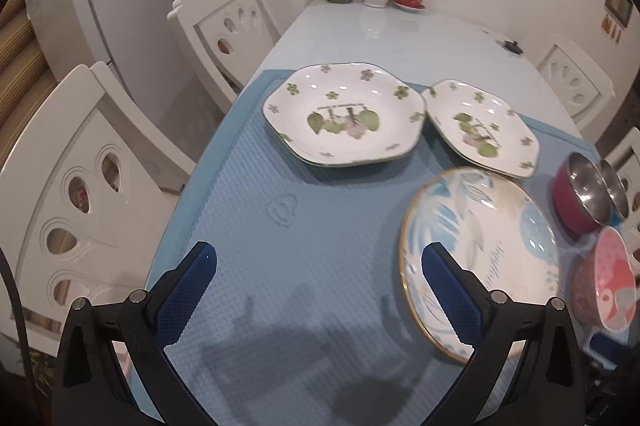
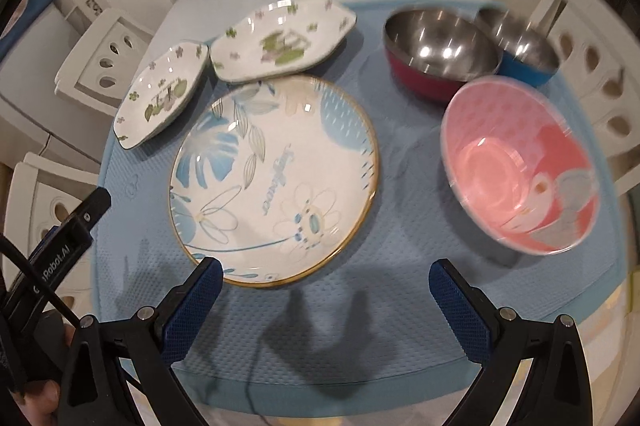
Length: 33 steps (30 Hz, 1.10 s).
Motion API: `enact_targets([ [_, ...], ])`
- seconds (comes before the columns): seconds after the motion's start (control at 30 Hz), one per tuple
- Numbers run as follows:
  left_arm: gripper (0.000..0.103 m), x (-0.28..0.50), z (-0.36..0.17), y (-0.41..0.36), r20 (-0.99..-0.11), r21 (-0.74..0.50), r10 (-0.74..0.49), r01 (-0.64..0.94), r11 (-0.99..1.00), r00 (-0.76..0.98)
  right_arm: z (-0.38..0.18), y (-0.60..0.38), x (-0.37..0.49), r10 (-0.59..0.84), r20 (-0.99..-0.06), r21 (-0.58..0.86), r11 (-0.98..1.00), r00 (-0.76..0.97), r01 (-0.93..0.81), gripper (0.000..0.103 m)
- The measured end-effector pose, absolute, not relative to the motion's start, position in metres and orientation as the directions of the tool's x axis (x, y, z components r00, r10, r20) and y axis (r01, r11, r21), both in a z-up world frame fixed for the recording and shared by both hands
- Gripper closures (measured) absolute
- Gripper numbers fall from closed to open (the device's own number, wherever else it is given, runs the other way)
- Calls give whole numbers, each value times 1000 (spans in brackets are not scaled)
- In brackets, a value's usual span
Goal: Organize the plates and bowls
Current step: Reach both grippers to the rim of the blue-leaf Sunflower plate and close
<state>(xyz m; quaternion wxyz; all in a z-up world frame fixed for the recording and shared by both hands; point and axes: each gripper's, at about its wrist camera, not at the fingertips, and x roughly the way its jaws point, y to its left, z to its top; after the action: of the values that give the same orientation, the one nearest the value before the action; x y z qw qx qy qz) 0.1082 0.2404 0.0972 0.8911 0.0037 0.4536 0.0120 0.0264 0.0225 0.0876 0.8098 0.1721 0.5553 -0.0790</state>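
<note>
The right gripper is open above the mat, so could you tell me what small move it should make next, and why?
Probably ease the right gripper forward and right toward the pink bowl. Its jaws stand open and empty, and that bowl sits apart from the two steel bowls, nearest its right finger, with bare mat between.

Your light is even indoor light from above; it throws soft gripper shadows on the blue mat at the bottom of both frames. Small glare spots sit on the steel bowls and plate rims. Your right view smears the pink bowl. Fisheye bending and black corners ring each frame.
</note>
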Motion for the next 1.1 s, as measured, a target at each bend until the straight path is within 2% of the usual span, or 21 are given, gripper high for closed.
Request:
enact_targets([
  [0.2, 1, 130, 87, 244, -820, 25, 31, -19, 1000, 572, 68, 27, 46, 96, -944, 203, 922, 314, 329, 0],
  [0.47, 1, 153, 66, 232, -846, 20, -17, 63, 998, 532, 49, 24, 65, 99, -955, 199, 911, 278, 360, 3],
  [0.6, 1, 166, 54, 224, -859, -17, -83, 133, 991, 506, 35, 18, 69, 119, -954, 222, 897, 275, 383, 13],
  [0.73, 1, 179, 41, 212, -880, -52, -147, 217, 975, 451, 23, 13, 72, 159, -945, 269, 875, 285, 402, 18],
  [0.77, 4, 181, 38, 210, -883, -58, -158, 232, 971, 441, 22, 13, 72, 164, -942, 277, 871, 292, 404, 20],
  [0.9, 24, 190, 22, 196, -905, -105, -221, 314, 944, 363, 21, 13, 76, 144, -933, 274, 878, 329, 392, 24],
  [0.97, 41, 193, 15, 193, -911, -138, -250, 330, 934, 329, 22, 14, 81, 131, -926, 270, 885, 353, 380, 33],
  [1.0, 42, 195, 13, 193, -908, -161, -272, 331, 930, 320, 22, 13, 83, 126, -925, 267, 888, 360, 376, 35],
  [1.1, 55, 197, 14, 190, -894, -187, -306, 348, 919, 326, 21, 9, 84, 113, -917, 267, 886, 383, 379, 36],
])
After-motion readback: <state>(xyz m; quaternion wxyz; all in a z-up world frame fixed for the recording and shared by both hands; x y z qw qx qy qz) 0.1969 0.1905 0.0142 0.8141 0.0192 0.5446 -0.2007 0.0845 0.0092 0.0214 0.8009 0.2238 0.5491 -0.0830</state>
